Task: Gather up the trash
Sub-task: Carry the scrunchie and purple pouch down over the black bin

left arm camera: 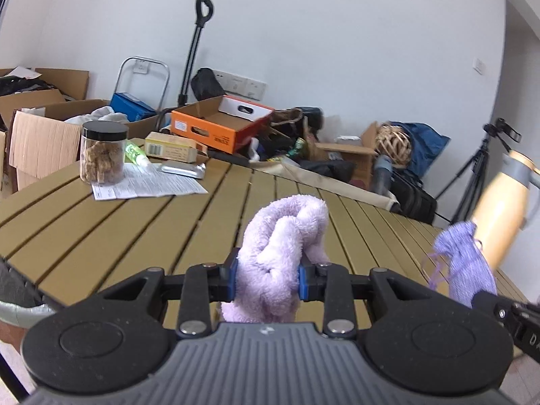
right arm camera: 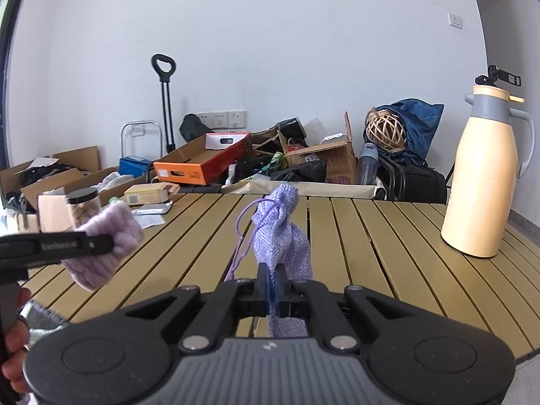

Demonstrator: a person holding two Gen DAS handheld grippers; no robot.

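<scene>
The left gripper (left arm camera: 266, 278) is clamped on a soft, fluffy lilac towel bundle (left arm camera: 283, 236), standing upright toward twelve o'clock above the slatted olive table (left arm camera: 118, 233). The right gripper (right arm camera: 274, 290) pinches the base of a light, limp, purple knitted drawstring pouch (right arm camera: 281, 233), its neck uppermost.

Left claw (left arm camera: 266, 278): matte black linkage arms, blue pads on the fingertips (left arm camera: 228, 280), silver round screw heads at each pivot. Grey ribbed housing sits below the linkage, flanked by two black speckled discs with a raised inner circle. Small pale logo at the housing's top edge.

Right claw (right arm camera: 272, 287): same build, with black arms, blue pads, silver pivot screws, grey ribbed housing.

Seen side-on, left of the right claw's housing: black bar with pale lettering, partly legible. Bare skin of the person's hand (right arm camera: 13, 341) below it.
</scene>
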